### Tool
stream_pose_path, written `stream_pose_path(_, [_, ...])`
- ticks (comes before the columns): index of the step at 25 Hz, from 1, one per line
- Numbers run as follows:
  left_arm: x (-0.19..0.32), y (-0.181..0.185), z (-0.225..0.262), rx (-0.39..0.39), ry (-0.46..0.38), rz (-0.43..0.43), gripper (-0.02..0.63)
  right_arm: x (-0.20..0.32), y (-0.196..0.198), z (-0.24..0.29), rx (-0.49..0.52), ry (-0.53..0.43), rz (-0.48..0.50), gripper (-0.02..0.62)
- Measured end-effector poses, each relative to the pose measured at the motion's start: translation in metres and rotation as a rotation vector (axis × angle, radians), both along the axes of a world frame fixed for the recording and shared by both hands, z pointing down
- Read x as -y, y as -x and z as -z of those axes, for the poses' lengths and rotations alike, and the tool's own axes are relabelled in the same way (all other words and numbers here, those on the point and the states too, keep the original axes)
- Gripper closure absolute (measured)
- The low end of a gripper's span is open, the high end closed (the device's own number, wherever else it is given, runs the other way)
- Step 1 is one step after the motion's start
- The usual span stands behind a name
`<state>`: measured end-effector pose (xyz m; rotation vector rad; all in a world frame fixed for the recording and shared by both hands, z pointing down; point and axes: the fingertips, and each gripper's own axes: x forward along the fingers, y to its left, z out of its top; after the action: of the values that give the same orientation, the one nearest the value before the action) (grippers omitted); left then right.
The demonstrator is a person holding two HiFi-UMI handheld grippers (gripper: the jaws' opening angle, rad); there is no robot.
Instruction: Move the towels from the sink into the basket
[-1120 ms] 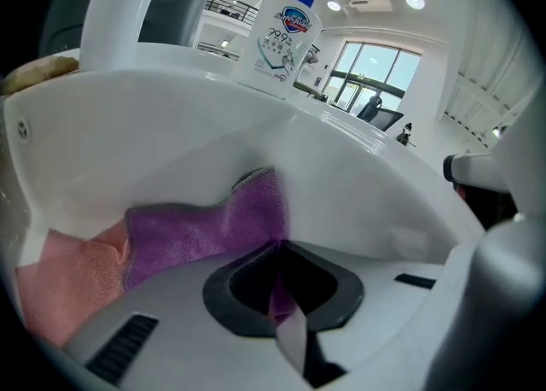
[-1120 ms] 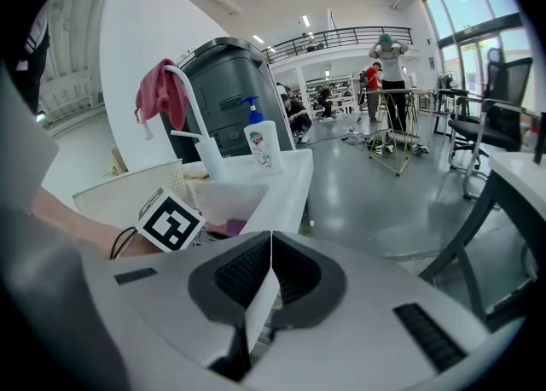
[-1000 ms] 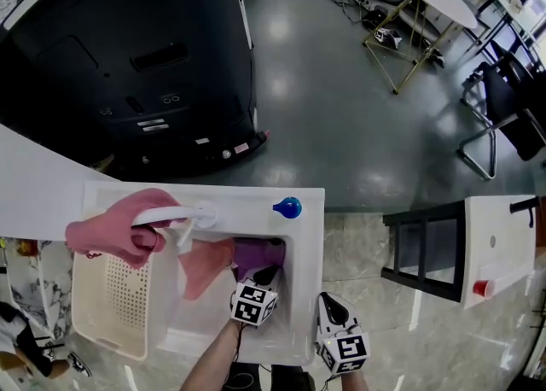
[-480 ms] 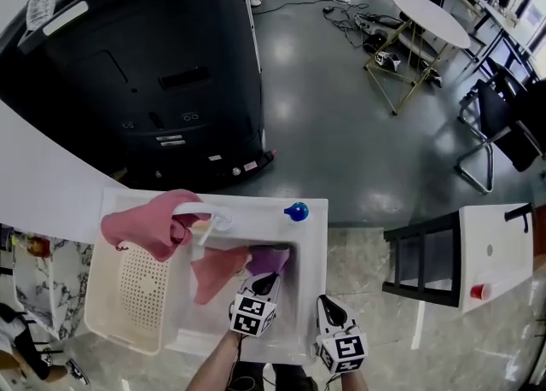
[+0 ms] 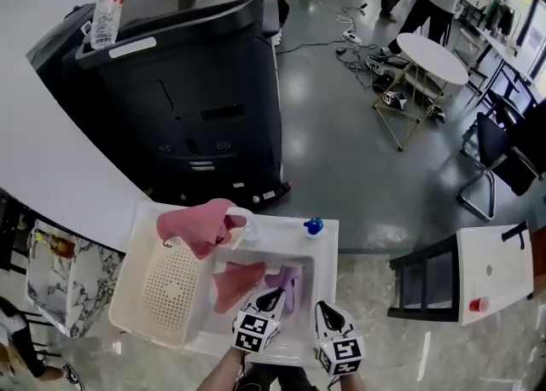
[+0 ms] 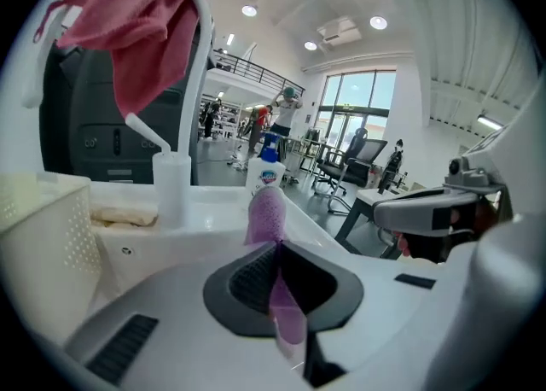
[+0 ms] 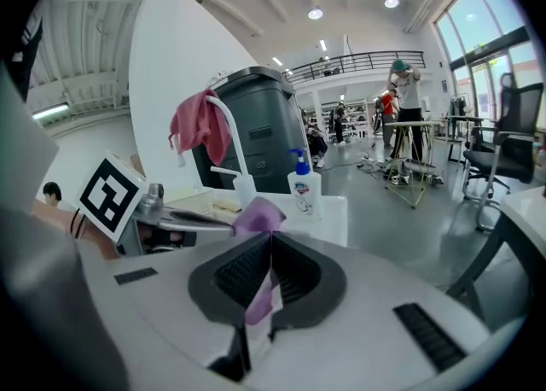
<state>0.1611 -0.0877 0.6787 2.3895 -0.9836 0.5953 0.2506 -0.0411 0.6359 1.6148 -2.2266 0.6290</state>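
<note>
Purple towel hung over the sink — left gripper and right gripper each clamped on it.

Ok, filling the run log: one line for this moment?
left gripper, right gripper: both shut on purple towel | pink towel: in sink | red towel: over faucet
</note>
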Motion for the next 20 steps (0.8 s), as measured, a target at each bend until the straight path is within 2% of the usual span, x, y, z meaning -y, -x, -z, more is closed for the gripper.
stream_pose_path(8, [-0.012, 0.026, 0.08, -0.047, -0.115, 0.032, 0.588, 0.002, 0.037, 0.042, -0.005, -0.077, 0.051, 0.566])
stream_pose_path(13, [-0.017, 0.043, 0.132, -0.066, -0.218, 0.034, 0.588, 0.008, 0.062, 0.076, 0.002, -0.146, 0.084, 0.566])
stream_pose_path(20, [-0.026, 0.077, 0.175, -0.08, -0.313, 0.097, 0.588, -0.001, 0.096, 0.105, -0.001, -0.208, 0.14, 0.566])
